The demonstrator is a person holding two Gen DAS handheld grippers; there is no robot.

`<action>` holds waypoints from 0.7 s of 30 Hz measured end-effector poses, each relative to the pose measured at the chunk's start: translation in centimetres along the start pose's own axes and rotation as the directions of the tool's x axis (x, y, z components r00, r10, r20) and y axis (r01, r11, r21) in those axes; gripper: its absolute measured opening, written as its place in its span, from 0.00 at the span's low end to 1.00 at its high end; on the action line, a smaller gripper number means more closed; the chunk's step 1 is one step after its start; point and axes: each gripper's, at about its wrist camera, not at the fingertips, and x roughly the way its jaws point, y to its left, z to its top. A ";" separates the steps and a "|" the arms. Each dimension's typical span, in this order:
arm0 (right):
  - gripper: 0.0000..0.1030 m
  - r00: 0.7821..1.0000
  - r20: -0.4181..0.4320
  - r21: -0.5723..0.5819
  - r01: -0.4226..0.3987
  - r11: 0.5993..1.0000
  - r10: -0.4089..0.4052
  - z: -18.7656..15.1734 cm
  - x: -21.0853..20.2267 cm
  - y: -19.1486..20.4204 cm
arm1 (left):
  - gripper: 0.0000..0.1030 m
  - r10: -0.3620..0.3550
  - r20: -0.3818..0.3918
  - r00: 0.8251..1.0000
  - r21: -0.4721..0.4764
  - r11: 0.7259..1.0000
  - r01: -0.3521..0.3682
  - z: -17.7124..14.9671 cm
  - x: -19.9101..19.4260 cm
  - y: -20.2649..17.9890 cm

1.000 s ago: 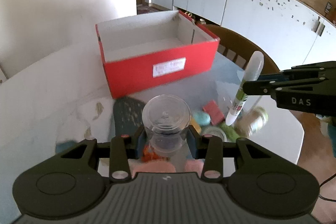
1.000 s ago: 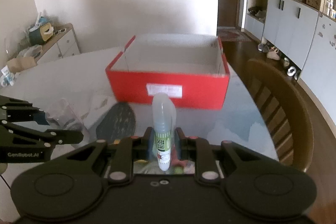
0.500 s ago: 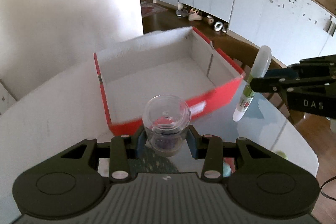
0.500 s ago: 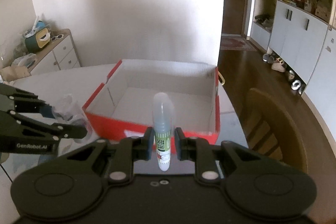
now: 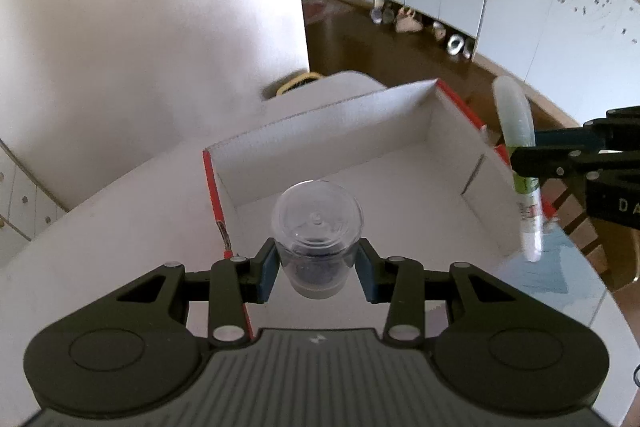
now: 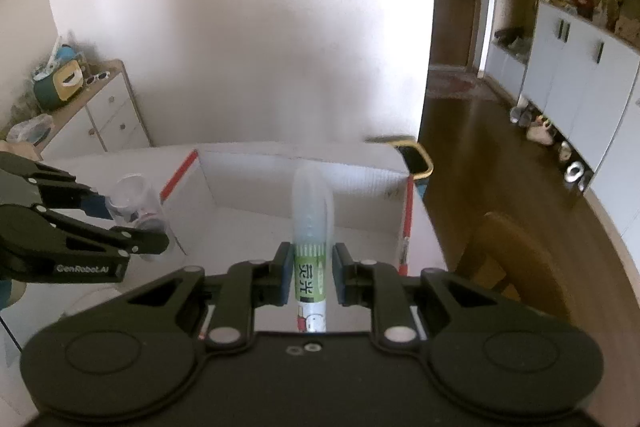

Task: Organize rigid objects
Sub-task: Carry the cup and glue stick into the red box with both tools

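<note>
Your left gripper (image 5: 318,267) is closed on a clear plastic jar (image 5: 317,223), its blue pads (image 5: 267,271) pressed against the jar's sides just below the wide lid. The jar stands upright between the fingers, with something dark inside its lower half. In the right wrist view the same gripper (image 6: 132,223) shows from the side, carrying the jar (image 6: 134,201) at the left wall of the red box.

Your right gripper (image 6: 310,273) is clamped on a glue stick (image 6: 311,227), the pads meeting its green label; the translucent cap points up and away from you, and the printed white end hangs below the fingers. From the left wrist view that gripper (image 5: 524,157) reaches in from the right, holding the stick (image 5: 520,163) nearly upright, cap on top.

Take the red box (image 5: 400,167) as your landmark. It sits open on the white table (image 5: 100,219), white inside with red outer faces, and its floor looks bare. The jar hangs above the box's near-left corner, over the inside floor. The glue stick hangs at the box's right wall, its lower end outside the wall in the left wrist view, and over the near edge of the box (image 6: 304,183) in the right wrist view. Beyond the box's far right corner a yellow-rimmed bin (image 6: 416,157) stands on the floor; right of the box a wooden chair (image 6: 516,255) stands by the table.
</note>
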 end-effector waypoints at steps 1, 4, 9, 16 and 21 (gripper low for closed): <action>0.19 1.000 -0.012 0.005 -0.007 1.000 0.007 0.0 0.7 -0.2 | 0.39 0.006 -0.012 1.000 0.003 1.000 -0.006 0.0 0.7 0.0; 0.19 0.997 -0.063 0.016 -0.040 0.999 0.041 -0.1 3.0 -0.8 | 0.39 0.008 -0.056 0.998 -0.003 1.000 -0.008 0.3 3.0 -0.2; 0.19 0.987 -0.135 0.044 -0.081 0.996 0.086 0.0 6.4 -1.3 | 0.39 0.010 -0.118 0.993 0.003 1.000 -0.009 0.6 6.2 -0.3; 0.18 0.972 -0.207 0.052 -0.104 0.993 0.113 -0.5 9.6 -1.8 | 0.39 0.001 -0.187 0.982 -0.001 1.000 -0.001 0.9 9.2 0.0; 0.13 0.964 -0.244 0.026 -0.100 0.995 0.103 -1.0 11.1 -1.6 | 0.39 -0.008 -0.216 0.976 0.006 1.000 0.010 0.8 10.5 -0.1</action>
